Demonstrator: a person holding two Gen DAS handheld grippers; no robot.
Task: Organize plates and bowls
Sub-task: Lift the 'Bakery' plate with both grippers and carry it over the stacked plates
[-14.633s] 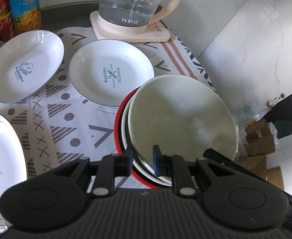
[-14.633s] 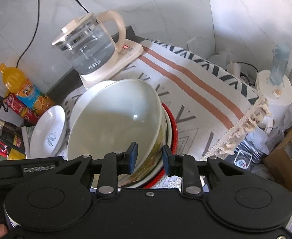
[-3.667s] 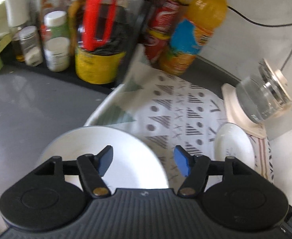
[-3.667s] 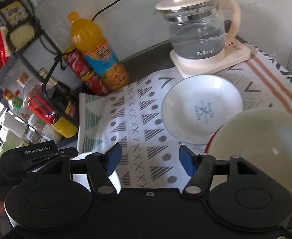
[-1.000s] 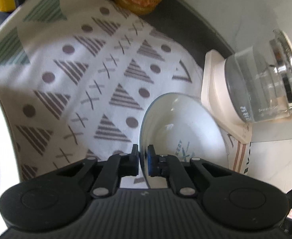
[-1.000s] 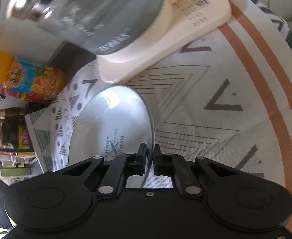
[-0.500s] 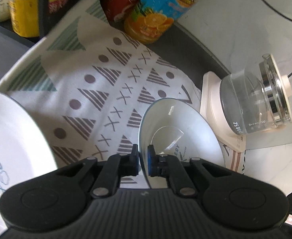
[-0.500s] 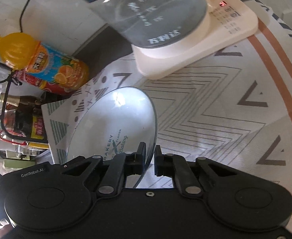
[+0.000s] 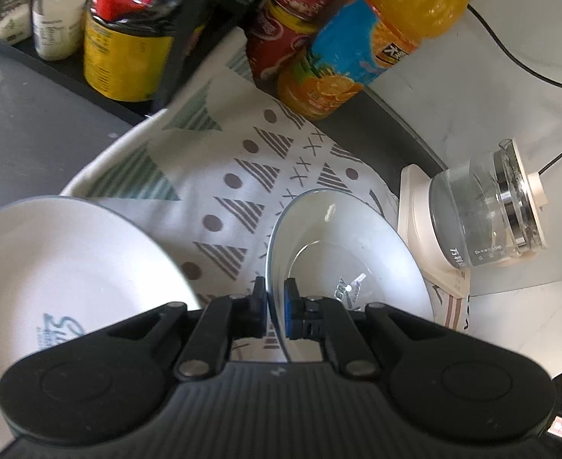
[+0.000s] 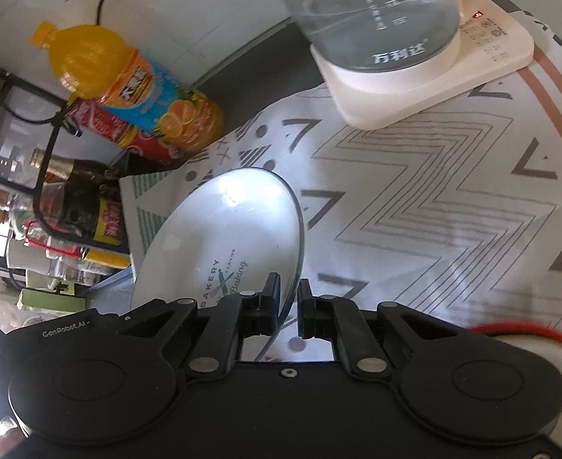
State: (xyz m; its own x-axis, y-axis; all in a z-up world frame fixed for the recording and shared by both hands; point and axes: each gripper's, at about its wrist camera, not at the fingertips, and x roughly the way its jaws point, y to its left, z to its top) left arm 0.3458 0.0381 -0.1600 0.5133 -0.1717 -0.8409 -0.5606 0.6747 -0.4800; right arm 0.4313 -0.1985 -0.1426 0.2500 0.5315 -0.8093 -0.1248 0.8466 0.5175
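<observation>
**White bakery plate lifted between two grippers**

White and printed with "BAKERY", the plate (image 10: 223,237) is hanging tilted above the patterned cloth (image 9: 242,176), each gripper pinching an opposite edge. The left gripper (image 9: 275,298) is closing tightly on its rim; the right gripper (image 10: 288,298) is straddling the other rim, slightly less closed. The stacking plate (image 9: 62,267) is lying to the left, nearer the left gripper, so the carry is probably heading that way.

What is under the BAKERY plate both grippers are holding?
Under the BAKERY plate, patterned tablecloth shows around its rim; directly beneath is hidden by the plate. Left gripper and right gripper jaws pinch opposite rims.
</observation>
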